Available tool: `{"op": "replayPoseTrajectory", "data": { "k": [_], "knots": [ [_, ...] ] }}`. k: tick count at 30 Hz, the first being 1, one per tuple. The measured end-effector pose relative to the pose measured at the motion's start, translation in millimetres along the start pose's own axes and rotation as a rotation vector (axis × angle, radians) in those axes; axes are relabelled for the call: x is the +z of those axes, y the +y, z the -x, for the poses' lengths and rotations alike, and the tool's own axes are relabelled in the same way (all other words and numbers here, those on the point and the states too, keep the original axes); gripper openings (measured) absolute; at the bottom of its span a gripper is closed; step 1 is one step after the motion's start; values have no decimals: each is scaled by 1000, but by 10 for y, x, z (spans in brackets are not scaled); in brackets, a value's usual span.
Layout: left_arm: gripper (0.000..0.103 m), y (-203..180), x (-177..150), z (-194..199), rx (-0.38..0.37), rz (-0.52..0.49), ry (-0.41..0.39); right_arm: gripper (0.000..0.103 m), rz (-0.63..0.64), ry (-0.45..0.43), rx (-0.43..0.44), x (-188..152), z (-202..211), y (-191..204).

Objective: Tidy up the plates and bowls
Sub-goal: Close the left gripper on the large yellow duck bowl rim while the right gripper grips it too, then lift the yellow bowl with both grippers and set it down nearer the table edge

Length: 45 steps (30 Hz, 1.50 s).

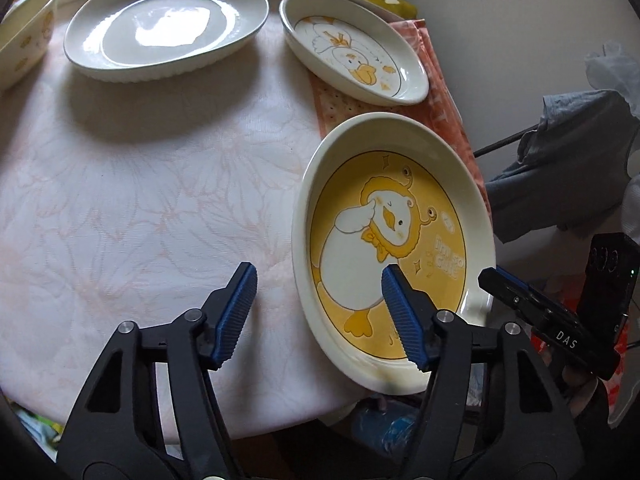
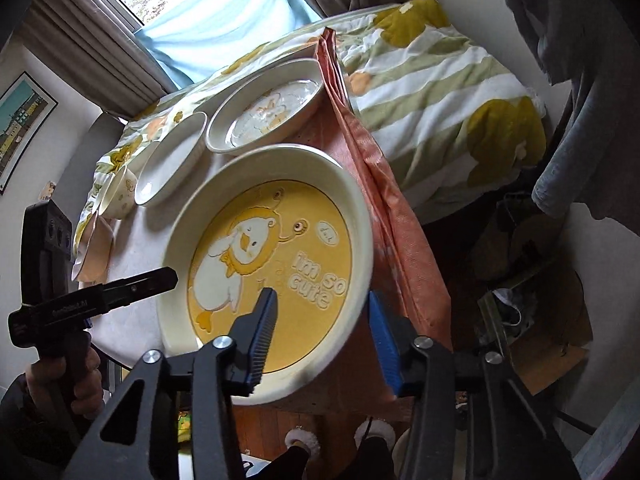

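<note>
View along both grippers at a round table covered with a pale pink floral tablecloth (image 1: 140, 200). The yellow duck plate (image 1: 420, 184), cream-rimmed and lettered "I'm so cute", is seen at the near right edge of the table, lying partly on an orange cloth (image 1: 440, 112), with its nearest rim projecting past the table edge. The left gripper (image 1: 319, 270) is set astride the plate's left rim: one blue ribbed pad is over the tablecloth outside the plate and the other over the yellow interior, with the fingers held well apart and neither pad shown pressing on the rim. The right gripper (image 2: 322, 294) is placed astride the opposite rim, one pad above the yellow interior and the other just outside the rim; its fingers are narrower than the left pair yet still apart, and a strip of the plate floor is seen between the inner pad and the rim wall. Whether the outer pad touches the rim cannot be told. Farther back on the table, a small oval duck dish (image 1: 352, 48) is seen resting on the orange cloth, a larger white oval dish (image 1: 168, 28) to its left, and a patterned bowl (image 1: 24, 36) at the far left margin. A green-and-white quilt (image 2: 440, 80) and a curtained window (image 2: 180, 20) are visible beyond the table. A hand (image 2: 80, 376) is seen around the left gripper's handle.
</note>
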<state>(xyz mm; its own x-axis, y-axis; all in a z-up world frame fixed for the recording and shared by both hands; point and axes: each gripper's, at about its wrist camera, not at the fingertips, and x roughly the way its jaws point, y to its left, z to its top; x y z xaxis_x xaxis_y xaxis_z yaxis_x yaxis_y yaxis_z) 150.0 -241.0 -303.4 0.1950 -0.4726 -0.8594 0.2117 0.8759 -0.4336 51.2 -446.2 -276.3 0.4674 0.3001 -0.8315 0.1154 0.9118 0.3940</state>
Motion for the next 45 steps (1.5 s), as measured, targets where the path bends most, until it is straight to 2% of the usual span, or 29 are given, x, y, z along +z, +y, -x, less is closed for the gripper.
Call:
{"op": "replayPoseTrajectory", "data": {
  "k": [2, 4, 6, 9, 10, 14, 19, 22, 29, 36, 41, 45],
  "knots": [
    [50, -17, 12, -36, 4, -3, 8, 34, -4, 14, 6, 31, -63, -61],
    [46, -14, 20, -70, 10, -10, 14, 27, 6, 20, 8, 47, -109, -92],
    [29, -11, 22, -73, 24, -21, 15, 23, 12, 26, 8, 72, -153, -103],
    [13, 8, 39, -94, 36, -28, 22, 16, 10, 28, -4, 110, -207, -129],
    [11, 19, 41, -100, 29, -30, 23, 14, 11, 27, -7, 120, -222, -129],
    [10, 15, 42, -104, 25, -41, 16, 12, 26, 20, -9, 172, -270, -151],
    [11, -91, 31, -100, 83, -93, 2, 12, 63, 19, -24, 204, -292, -143],
    [11, -114, 26, -61, 87, -107, -14, 12, 95, 18, -37, 214, -282, -102],
    [11, -111, 21, 225, 79, -93, -83, 13, 166, -14, -52, 307, -149, 64],
    [11, 113, -17, 868, 96, -39, -190, 13, 272, -40, -19, 456, 13, 559],
    [11, 558, -99, 1354, 130, 10, -237, 13, 322, -26, 19, 463, -70, 1113],
    [11, 988, -175, 1659, 171, 33, -244, 13, 346, -8, 61, 360, -264, 1566]
  ]
}}
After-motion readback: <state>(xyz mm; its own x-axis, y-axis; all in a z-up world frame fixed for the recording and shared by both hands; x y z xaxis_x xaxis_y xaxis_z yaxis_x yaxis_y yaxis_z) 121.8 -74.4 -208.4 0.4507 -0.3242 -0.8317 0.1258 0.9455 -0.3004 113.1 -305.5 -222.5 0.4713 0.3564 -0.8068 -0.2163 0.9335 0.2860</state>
